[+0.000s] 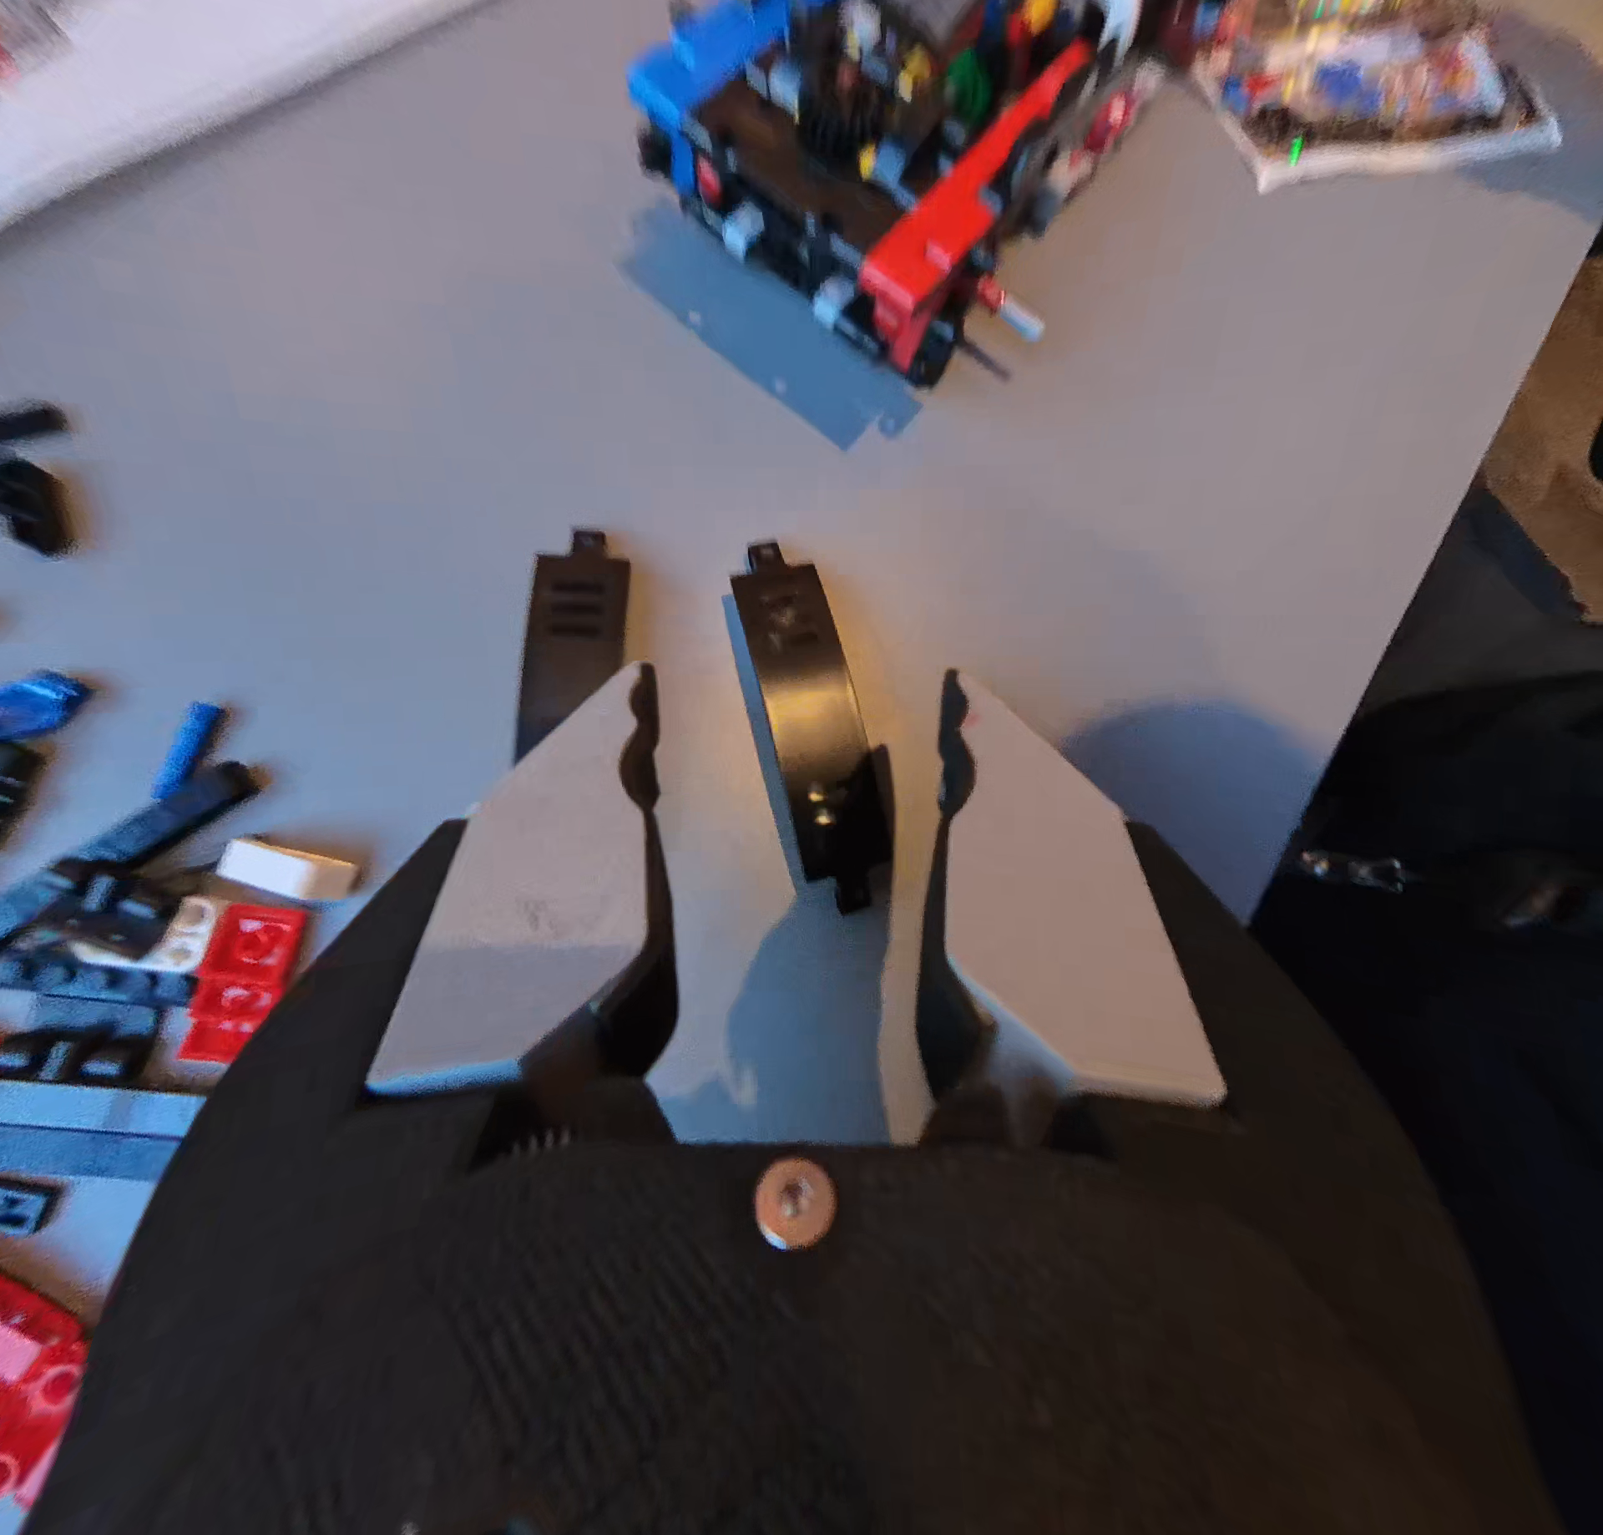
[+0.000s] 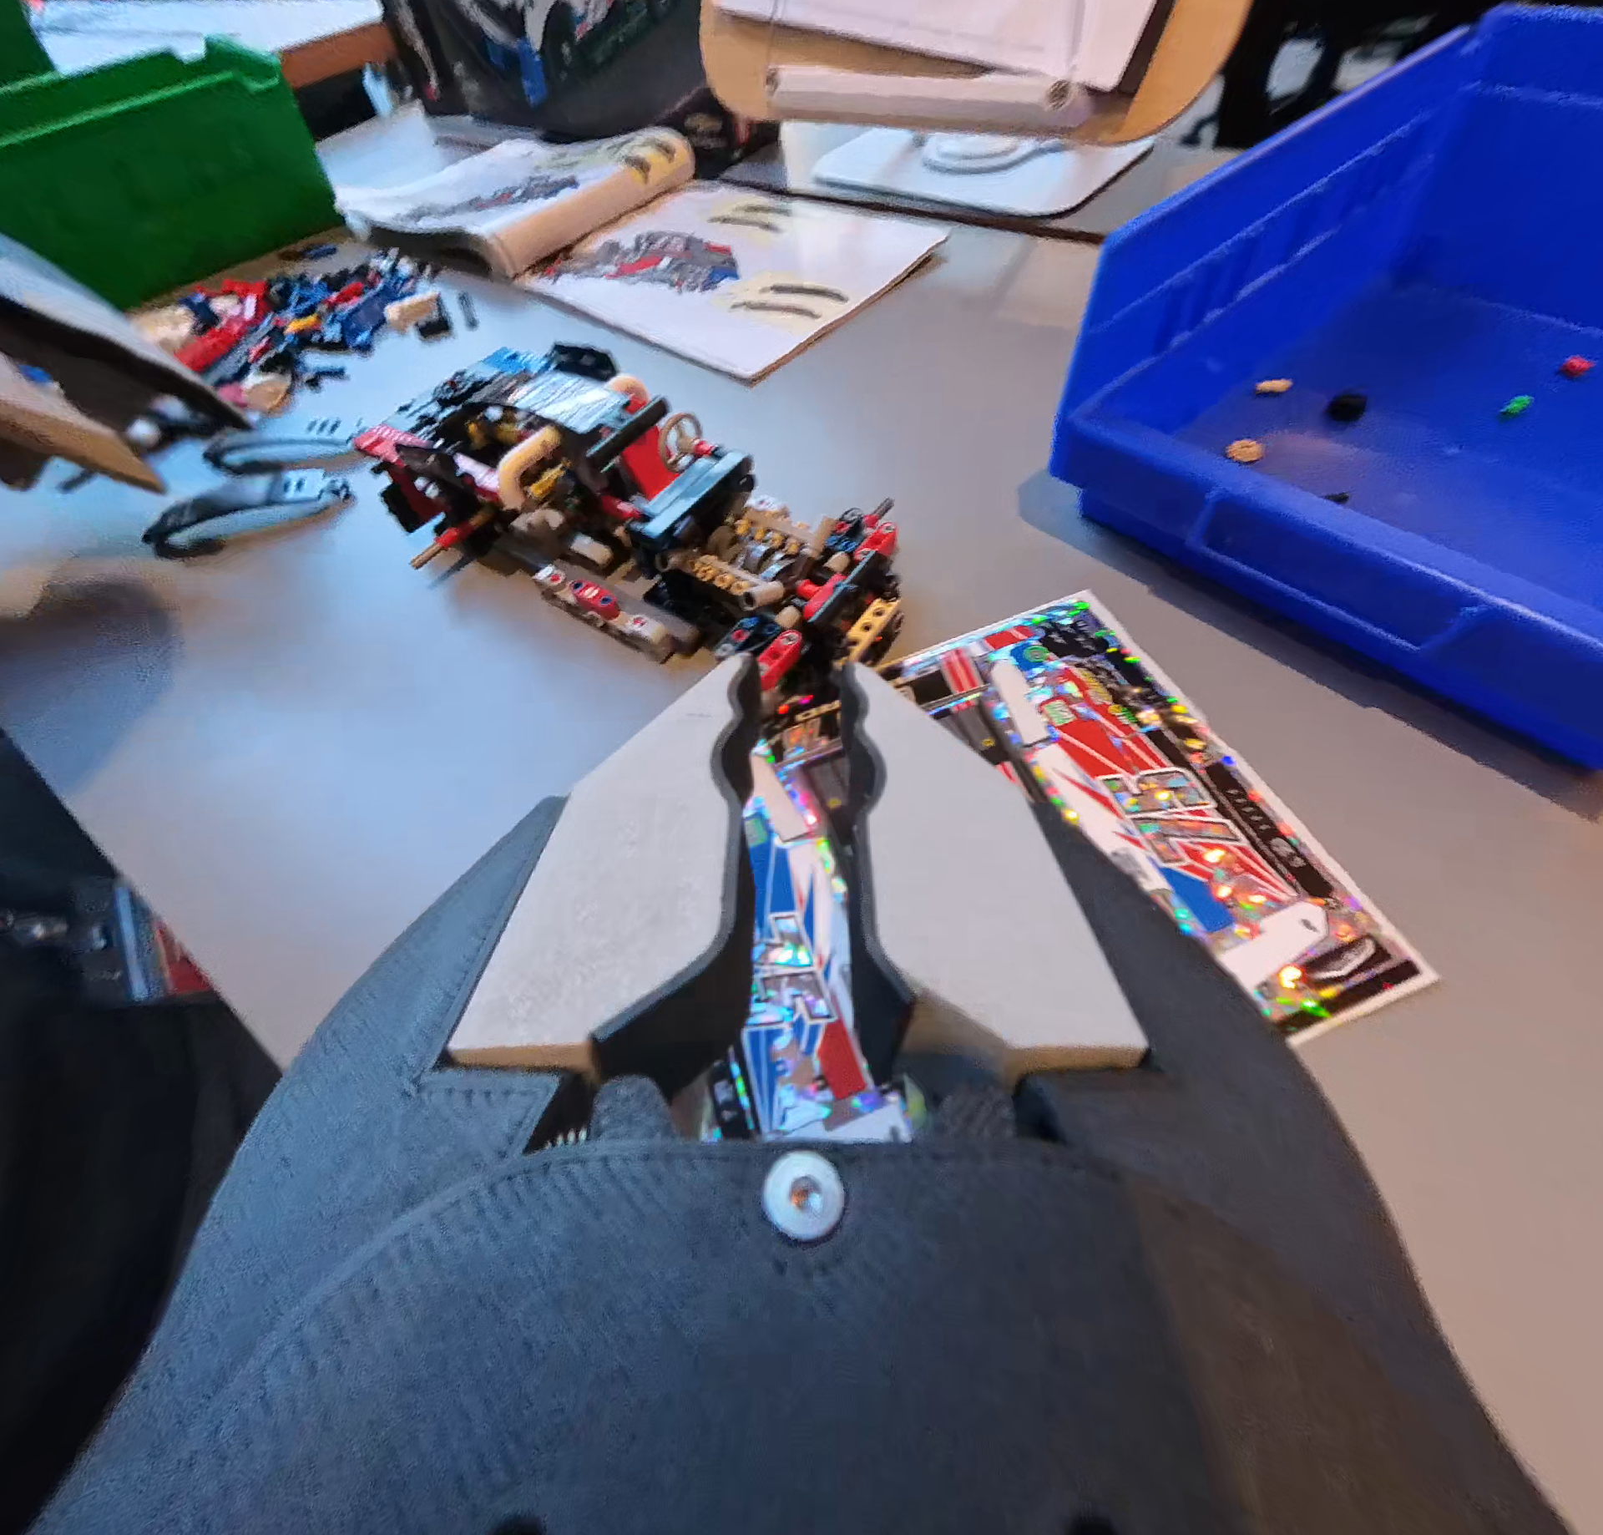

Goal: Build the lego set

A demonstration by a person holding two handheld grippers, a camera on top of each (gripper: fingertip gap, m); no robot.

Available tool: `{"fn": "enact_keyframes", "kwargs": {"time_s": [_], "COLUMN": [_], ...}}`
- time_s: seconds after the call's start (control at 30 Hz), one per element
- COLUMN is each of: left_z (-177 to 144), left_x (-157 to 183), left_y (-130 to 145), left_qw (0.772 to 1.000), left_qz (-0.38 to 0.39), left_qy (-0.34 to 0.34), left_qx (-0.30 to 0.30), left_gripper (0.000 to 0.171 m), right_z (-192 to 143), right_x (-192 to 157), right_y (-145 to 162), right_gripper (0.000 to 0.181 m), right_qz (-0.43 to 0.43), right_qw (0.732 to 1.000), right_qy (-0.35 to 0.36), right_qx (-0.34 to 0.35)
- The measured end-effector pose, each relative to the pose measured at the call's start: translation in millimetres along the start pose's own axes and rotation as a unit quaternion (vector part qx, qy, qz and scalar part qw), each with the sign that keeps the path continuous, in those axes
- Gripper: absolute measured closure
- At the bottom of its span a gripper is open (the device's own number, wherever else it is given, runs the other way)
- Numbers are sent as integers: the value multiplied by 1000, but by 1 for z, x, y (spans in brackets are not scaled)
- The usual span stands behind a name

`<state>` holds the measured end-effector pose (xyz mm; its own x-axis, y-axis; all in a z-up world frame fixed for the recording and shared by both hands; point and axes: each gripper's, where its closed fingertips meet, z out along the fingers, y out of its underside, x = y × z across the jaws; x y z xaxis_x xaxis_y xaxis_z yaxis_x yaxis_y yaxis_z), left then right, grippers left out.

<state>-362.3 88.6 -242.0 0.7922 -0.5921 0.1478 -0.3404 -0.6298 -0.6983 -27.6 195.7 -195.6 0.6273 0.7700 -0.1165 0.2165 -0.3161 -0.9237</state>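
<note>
The part-built lego car (image 1: 867, 148) stands on the grey table ahead of my left gripper (image 1: 798, 704). That gripper is open, with its fingers either side of a black curved panel (image 1: 794, 660) lying on the table, not touching it. A second black panel (image 1: 577, 617) lies just left of it. In the right wrist view the car (image 2: 607, 487) lies ahead of my right gripper (image 2: 800, 686). Its jaws stand a narrow gap apart with nothing between them, over a shiny sticker sheet (image 2: 1154, 808). The two black panels (image 2: 260, 478) and the left gripper (image 2: 78, 383) show at far left.
Loose lego parts (image 1: 130, 929) lie to the left and in a pile (image 2: 295, 322) by a green bin (image 2: 156, 166). An open instruction booklet (image 2: 711, 279) lies behind the car. A blue bin (image 2: 1301, 574) stands at right. The table edge (image 1: 1509, 383) runs down the right. The tips of one gripper are about 35 cm away from the tips of the other. From the right gripper's tips to the car (image 2: 607, 487) is close to 15 cm.
</note>
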Motion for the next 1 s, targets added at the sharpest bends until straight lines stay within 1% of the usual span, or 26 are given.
{"fn": "enact_keyframes", "kwargs": {"time_s": [0.03,0.1,0.17,0.23,0.33,0.4,0.47,0.5,0.57,0.77,0.87,1.0], "left_z": [-3,-10,-12,-14,-15,-17,-23,-26,-27,-27,-29,-29], "left_x": [-2,-5,-14,-22,-26,-25,-26,-27,-30,-45,-46,-44], "left_y": [-9,-22,-27,-30,-34,-35,-40,-41,-42,-44,-44,-44], "left_qw": [999,994,985,977,965,961,951,947,945,954,956,955], "left_qz": [8,27,52,78,107,116,132,138,137,80,62,70], "left_qy": [-11,-34,-67,-97,-120,-123,-139,-148,-154,-128,-111,-110], "left_qx": [36,105,149,174,206,218,242,250,254,257,264,265], "left_gripper": [104,105,103,103,105,109,116,119,121,124,124,128], "right_z": [-1,0,2,4,7,6,4,4,3,0,2,6], "right_x": [7,25,47,64,84,93,101,103,107,113,112,111], "right_y": [-3,-5,-5,-5,-5,-10,-10,-10,-9,-9,-8,-6], "right_gripper": [166,164,160,157,153,152,151,149,148,146,144,144], "right_qz": [5,4,0,6,5,-10,-14,-7,6,22,15,-1], "right_qw": [1000,998,995,991,988,984,981,981,979,977,977,977], "right_qy": [11,43,84,108,137,156,175,176,184,193,197,203], "right_qx": [17,43,60,73,75,85,86,85,86,91,84,68]}}
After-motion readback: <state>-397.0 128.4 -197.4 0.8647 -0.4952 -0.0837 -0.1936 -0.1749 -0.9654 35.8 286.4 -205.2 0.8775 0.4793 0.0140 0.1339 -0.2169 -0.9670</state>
